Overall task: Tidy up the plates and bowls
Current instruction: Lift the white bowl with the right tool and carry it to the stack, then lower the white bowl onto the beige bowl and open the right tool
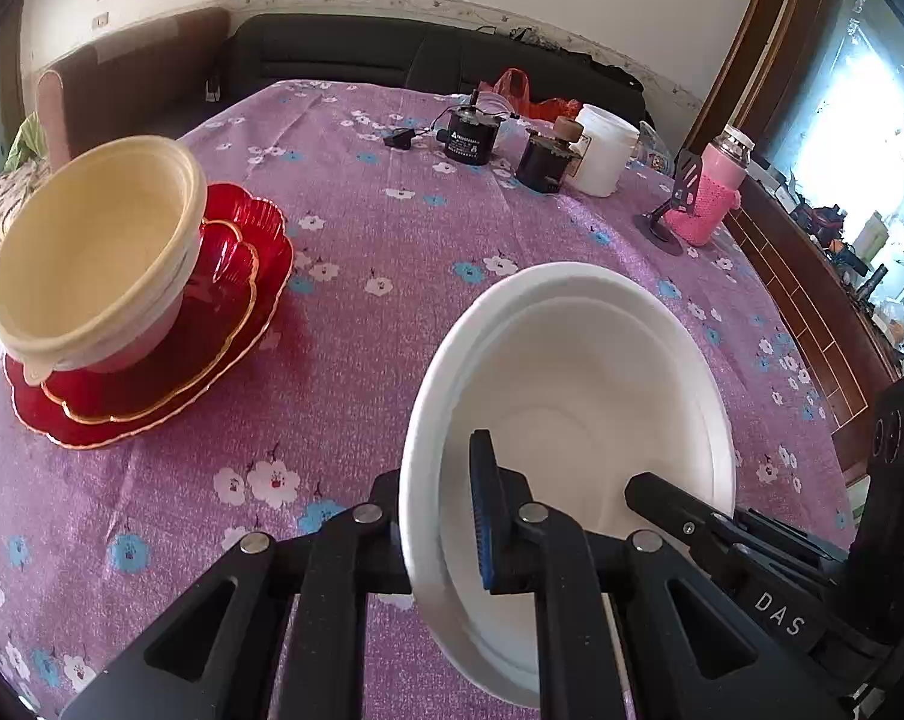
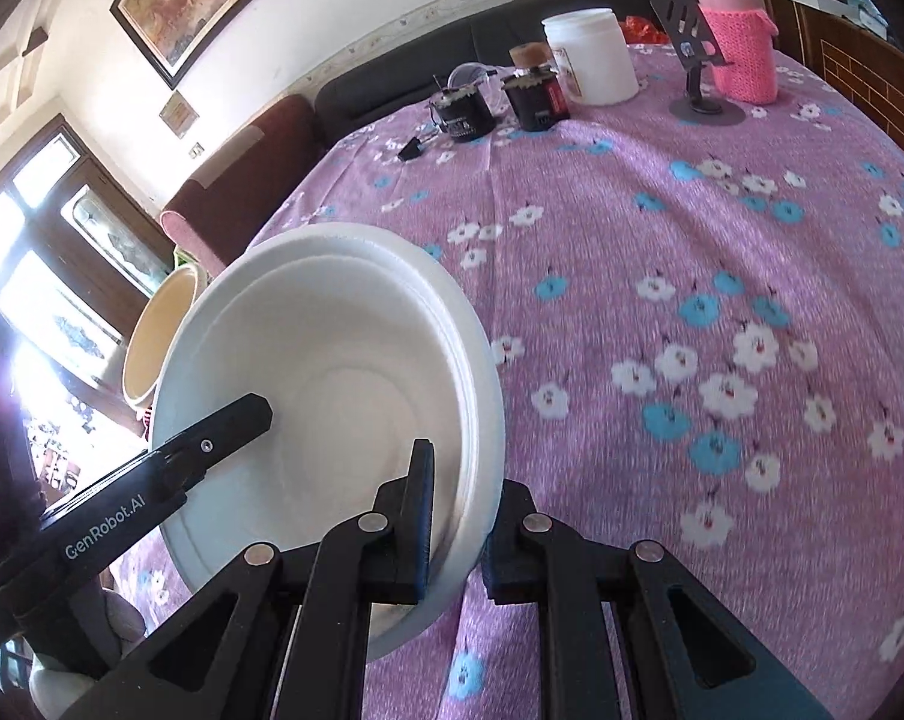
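A stack of white bowls (image 1: 572, 384) hangs above the purple flowered tablecloth (image 1: 362, 276), held from two sides. My left gripper (image 1: 440, 531) is shut on its left rim, with one blue pad inside the bowl. My right gripper (image 2: 461, 531) is shut on the opposite rim, and one of its fingers (image 1: 662, 495) shows inside the bowl in the left wrist view. In the right wrist view the white bowls (image 2: 332, 354) fill the left side. Cream bowls (image 1: 92, 252) sit nested on stacked red scalloped plates (image 1: 236, 324) at the left.
At the table's far side stand a white jar (image 1: 602, 150), two black jars (image 1: 470, 135), a small black clip (image 1: 399, 138), a phone stand (image 1: 671, 210) and a pink-sleeved bottle (image 1: 719, 186). A dark sofa (image 1: 356, 54) lies behind the table.
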The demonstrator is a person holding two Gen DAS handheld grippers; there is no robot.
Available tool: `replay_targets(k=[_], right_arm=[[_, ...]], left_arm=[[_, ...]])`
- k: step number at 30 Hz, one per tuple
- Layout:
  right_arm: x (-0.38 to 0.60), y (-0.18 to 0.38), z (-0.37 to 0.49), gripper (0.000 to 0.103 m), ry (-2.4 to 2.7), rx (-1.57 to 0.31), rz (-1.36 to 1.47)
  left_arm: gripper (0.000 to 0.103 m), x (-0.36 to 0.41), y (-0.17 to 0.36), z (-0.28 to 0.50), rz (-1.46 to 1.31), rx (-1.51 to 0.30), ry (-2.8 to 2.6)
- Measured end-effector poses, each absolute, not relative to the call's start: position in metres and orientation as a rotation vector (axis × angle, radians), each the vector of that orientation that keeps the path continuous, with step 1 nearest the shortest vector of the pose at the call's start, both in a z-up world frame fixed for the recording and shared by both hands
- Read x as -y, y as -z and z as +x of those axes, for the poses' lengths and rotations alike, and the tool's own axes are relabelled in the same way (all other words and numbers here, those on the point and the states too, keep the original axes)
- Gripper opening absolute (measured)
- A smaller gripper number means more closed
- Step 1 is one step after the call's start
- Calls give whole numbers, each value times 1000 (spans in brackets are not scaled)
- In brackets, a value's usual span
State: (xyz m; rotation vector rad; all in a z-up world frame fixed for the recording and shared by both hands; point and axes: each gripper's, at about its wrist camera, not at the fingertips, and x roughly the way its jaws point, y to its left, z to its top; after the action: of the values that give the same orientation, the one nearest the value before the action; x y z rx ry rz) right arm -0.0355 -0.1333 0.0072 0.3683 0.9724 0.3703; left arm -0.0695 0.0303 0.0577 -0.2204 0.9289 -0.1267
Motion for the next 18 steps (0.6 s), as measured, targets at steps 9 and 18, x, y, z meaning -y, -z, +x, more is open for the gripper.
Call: replay_targets(k=[9,18], right_arm=[[108,-26,-36,14,-421,-965,363],[50,-59,-28,14,-531,-915,294]], left_arm=[[12,-62,-80,-86,-238,-866,70],[12,-121,-105,-99,-316,-801,-16]])
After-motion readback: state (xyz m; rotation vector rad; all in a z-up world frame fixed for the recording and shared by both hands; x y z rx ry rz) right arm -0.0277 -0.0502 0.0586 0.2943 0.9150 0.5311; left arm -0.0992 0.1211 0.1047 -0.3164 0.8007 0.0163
